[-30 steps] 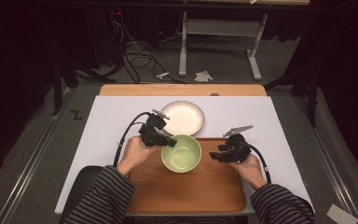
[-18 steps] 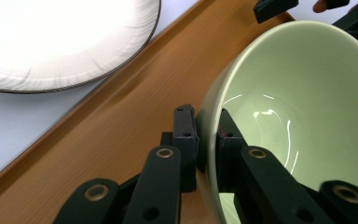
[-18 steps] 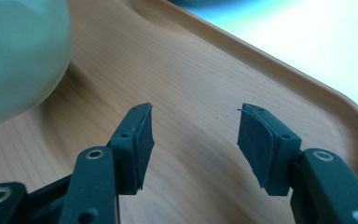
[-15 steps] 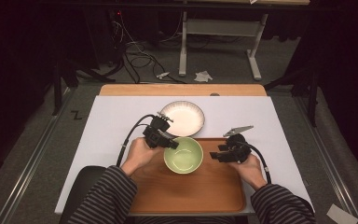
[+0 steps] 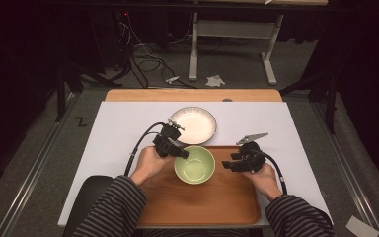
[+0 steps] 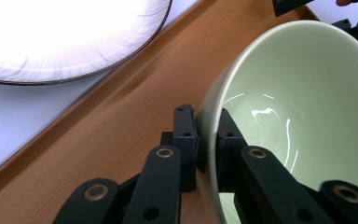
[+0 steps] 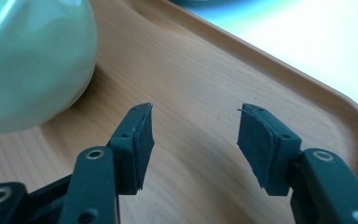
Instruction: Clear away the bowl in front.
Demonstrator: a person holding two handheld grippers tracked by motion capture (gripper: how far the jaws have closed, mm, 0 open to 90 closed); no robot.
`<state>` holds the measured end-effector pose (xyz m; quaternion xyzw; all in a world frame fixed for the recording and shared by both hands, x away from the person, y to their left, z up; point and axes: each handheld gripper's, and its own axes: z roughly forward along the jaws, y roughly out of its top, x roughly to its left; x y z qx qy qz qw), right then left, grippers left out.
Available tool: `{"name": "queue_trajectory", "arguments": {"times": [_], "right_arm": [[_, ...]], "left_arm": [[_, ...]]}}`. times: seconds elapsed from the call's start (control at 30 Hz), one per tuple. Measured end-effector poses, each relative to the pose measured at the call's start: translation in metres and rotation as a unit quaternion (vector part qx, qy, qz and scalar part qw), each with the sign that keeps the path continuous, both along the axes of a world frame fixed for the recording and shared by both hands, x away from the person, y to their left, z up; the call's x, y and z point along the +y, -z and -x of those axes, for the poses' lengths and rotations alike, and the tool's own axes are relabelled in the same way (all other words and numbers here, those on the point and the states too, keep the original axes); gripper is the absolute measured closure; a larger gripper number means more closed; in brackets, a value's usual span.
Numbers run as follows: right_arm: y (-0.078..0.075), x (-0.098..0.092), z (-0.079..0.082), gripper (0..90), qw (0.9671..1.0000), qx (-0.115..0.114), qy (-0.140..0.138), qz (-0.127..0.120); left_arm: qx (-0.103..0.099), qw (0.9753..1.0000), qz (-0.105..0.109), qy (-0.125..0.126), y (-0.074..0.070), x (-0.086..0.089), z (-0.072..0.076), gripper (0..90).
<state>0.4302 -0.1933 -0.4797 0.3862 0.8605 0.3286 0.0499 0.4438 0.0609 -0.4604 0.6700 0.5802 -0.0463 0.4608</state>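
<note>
A pale green bowl [image 5: 195, 164] sits on the wooden tray [image 5: 202, 202] near its back edge. My left gripper [image 5: 181, 154] is shut on the bowl's left rim; in the left gripper view one jaw is outside the wall and one inside the green bowl [image 6: 303, 107], with the left gripper [image 6: 207, 140] clamped on the rim. My right gripper [image 5: 227, 164] is open just right of the bowl, low over the tray. In the right gripper view the right gripper [image 7: 193, 135] has nothing between its jaws, and the bowl [image 7: 32, 60] lies at the upper left.
A white plate [image 5: 193, 125] with a dark rim rests on the white tabletop [image 5: 118, 133] just behind the tray; this plate [image 6: 65, 37] lies close to the tray edge [image 6: 98, 102]. Cables trail from both grippers. The tray's front half is bare wood.
The bowl and my left gripper have shifted slightly right and toward the person on the tray. The right gripper has barely moved.
</note>
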Motion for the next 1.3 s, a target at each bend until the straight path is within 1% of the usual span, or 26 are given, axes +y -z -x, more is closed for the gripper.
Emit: {"name": "queue_trajectory", "arguments": {"times": [0.1,0.4,0.53,0.77,1.03,1.3], "right_arm": [[0.001,-0.001,-0.001,46.6,1.0000,-0.003,-0.002,0.001],[0.001,-0.001,-0.001,46.6,1.0000,-0.003,-0.001,0.002],[0.001,0.000,-0.001,46.6,1.0000,-0.003,0.000,0.001],[0.001,-0.001,-0.001,46.5,1.0000,-0.003,-0.001,0.000],[0.001,-0.001,-0.001,46.6,1.0000,-0.004,-0.003,0.002],[0.001,0.000,-0.001,46.5,1.0000,-0.002,-0.001,0.001]], "left_arm": [[0.001,1.0000,0.002,-0.002,0.001,-0.001,-0.001,83.0],[0.007,1.0000,0.002,-0.006,0.005,-0.002,-0.002,83.0],[0.009,0.9999,-0.002,-0.004,0.008,-0.003,-0.003,83.0],[0.012,0.9999,-0.003,-0.009,0.011,-0.005,-0.004,83.0],[0.014,0.9998,-0.008,-0.009,0.014,-0.005,-0.005,82.9],[0.017,0.9998,-0.004,-0.013,0.016,-0.006,-0.007,82.9]]}}
